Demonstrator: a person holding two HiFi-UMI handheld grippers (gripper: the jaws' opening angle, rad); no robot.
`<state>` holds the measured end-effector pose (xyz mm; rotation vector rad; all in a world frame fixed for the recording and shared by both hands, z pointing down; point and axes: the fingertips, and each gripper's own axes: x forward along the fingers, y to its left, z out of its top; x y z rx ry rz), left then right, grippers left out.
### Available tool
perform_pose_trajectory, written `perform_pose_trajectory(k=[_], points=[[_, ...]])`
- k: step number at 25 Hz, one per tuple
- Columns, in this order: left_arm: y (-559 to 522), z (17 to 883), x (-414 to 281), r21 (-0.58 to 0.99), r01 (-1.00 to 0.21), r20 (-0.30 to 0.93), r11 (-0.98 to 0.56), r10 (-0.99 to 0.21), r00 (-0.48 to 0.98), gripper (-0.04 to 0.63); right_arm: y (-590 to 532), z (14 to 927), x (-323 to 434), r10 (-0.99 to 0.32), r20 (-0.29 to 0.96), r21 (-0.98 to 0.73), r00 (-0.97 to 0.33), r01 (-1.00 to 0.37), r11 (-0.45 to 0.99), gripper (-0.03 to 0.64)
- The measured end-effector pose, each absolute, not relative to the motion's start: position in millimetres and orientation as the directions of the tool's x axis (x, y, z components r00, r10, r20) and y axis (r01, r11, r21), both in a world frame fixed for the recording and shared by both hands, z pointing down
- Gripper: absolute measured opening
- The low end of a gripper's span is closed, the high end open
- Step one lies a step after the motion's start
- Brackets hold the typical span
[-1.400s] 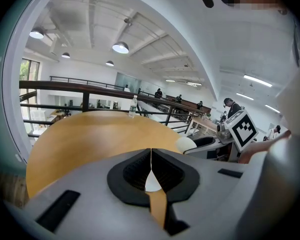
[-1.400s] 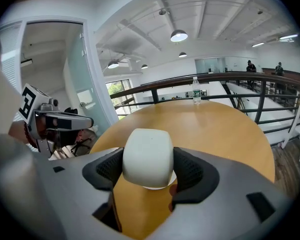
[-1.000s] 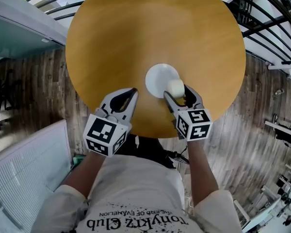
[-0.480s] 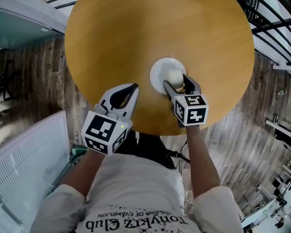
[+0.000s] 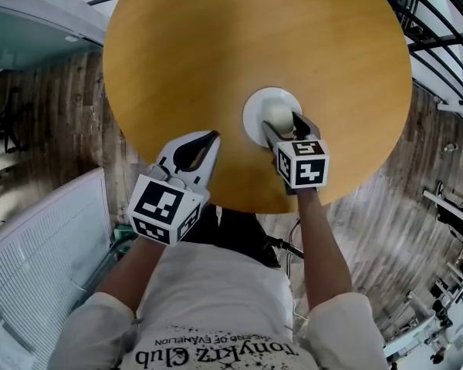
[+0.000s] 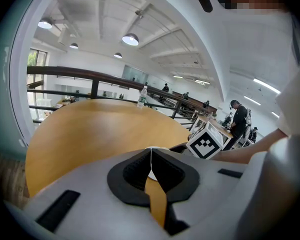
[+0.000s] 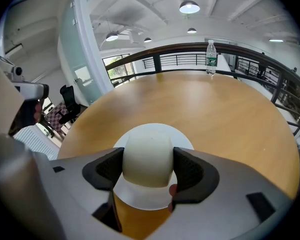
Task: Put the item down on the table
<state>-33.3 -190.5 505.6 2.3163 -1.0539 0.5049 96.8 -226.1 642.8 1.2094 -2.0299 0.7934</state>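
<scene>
The right gripper (image 5: 282,127) clamps a smooth, cream-white bun (image 7: 147,159) by its flanks over a round white plate (image 5: 258,106), just right of centre in the head view; contact with the plate cannot be told. The left gripper (image 5: 212,139) is pinched together on nothing at lower left, over the edge of the glossy round wooden table (image 5: 216,45). If released tilted, the domed, likely soft bun could roll off the shallow plate; squeezing harder could dent it.

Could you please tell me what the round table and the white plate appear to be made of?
Table: wood or wood-look veneer with a satin finish; it shows warm grain streaks and a soft sheen. Plate: likely glazed ceramic, possibly plastic; it is smooth and uniformly white.
</scene>
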Motion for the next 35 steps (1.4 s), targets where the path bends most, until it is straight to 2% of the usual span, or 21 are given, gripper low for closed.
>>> perform_pose_trajectory(k=[22,35], points=[[-192,511,-45,0.324,-0.78,0.542,-0.535,-0.571,0.617,0.025,-229,665,91,-0.453,0.825,-0.157,-0.339,-0.907,0.391,0.313],[-182,512,-48,0.322,-0.782,0.545,-0.534,-0.571,0.614,0.025,-225,668,89,-0.46,0.844,-0.062,-0.274,-0.904,0.424,0.314]])
